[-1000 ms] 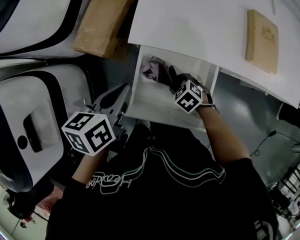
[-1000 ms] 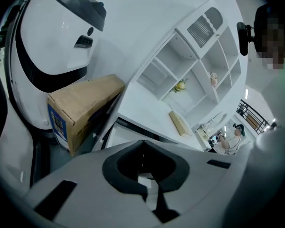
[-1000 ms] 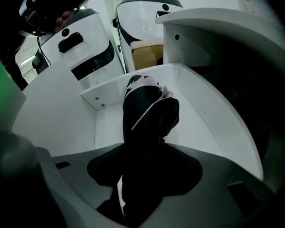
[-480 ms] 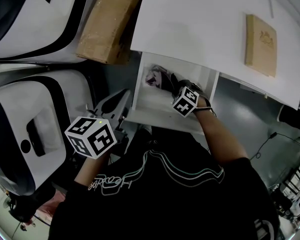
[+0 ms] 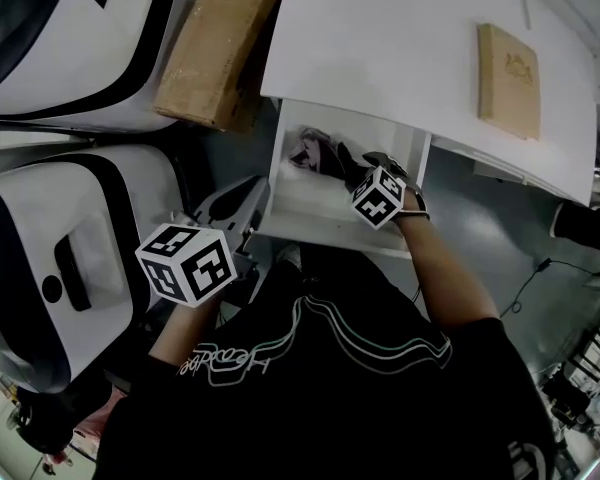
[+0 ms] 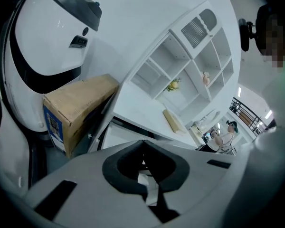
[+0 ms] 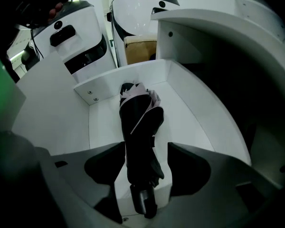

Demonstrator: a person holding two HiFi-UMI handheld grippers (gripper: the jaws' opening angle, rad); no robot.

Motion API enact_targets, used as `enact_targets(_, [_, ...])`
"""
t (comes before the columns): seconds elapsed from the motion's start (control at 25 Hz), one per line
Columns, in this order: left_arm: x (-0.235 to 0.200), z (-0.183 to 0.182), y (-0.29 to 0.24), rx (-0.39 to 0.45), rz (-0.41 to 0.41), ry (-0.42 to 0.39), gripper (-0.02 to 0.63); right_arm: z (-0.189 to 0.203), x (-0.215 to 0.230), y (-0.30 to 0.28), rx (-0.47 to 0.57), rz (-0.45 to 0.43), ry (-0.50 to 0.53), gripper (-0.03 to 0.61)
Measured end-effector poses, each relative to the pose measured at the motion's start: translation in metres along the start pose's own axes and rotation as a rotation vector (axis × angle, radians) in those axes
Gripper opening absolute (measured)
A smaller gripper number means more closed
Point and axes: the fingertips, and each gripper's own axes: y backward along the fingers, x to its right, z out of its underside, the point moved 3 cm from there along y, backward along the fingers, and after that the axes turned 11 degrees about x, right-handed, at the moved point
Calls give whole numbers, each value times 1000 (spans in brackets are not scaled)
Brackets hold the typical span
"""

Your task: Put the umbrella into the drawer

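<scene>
Left gripper: jaws pressed together on nothing, held low near the drawer's corner.
Right gripper: jaws spread wide, straddling the umbrella without pinching it.
Umbrella: folded, lying lengthwise on the drawer floor, handle toward the front panel.
Drawer: pulled out under the desk top.
Risk: a skewed pull-back could snag the fabric (its folds look slack) and drag the umbrella over the front panel.

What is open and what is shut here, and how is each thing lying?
Drawer: open, pulled out.
Umbrella: folded, lying flat in the drawer.
Right gripper: jaws apart, one each side of the umbrella, not squeezing it.
Left gripper: jaws together, empty.
Box: shut.
Book: shut, lying flat.
</scene>
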Motion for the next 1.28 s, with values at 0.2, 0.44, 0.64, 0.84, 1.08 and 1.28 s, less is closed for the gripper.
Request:
enact_targets(0.2, [12,9,10,-26,37,-20,20,-10,-1,40,59,32,-48,255])
enact_targets(0.44, [37,10,30,-18,100,-59,20,-31,-18,106,186,71,-127,255])
enact_targets(0.64, [67,6,48,-16,180,-105,20,-66,-36,171,418,85,-259,253])
enact_targets(0.84, [99,2,70,2,261,-143,20,-91,-69,251,726,-3,-471,253])
enact_targets(1.08, [137,-11,97,52,361,-210,20,-111,-92,331,982,77,-549,130])
enact_targets(1.28, [167,-19,125,100,428,-274,20,-129,-133,377,1100,68,-494,64])
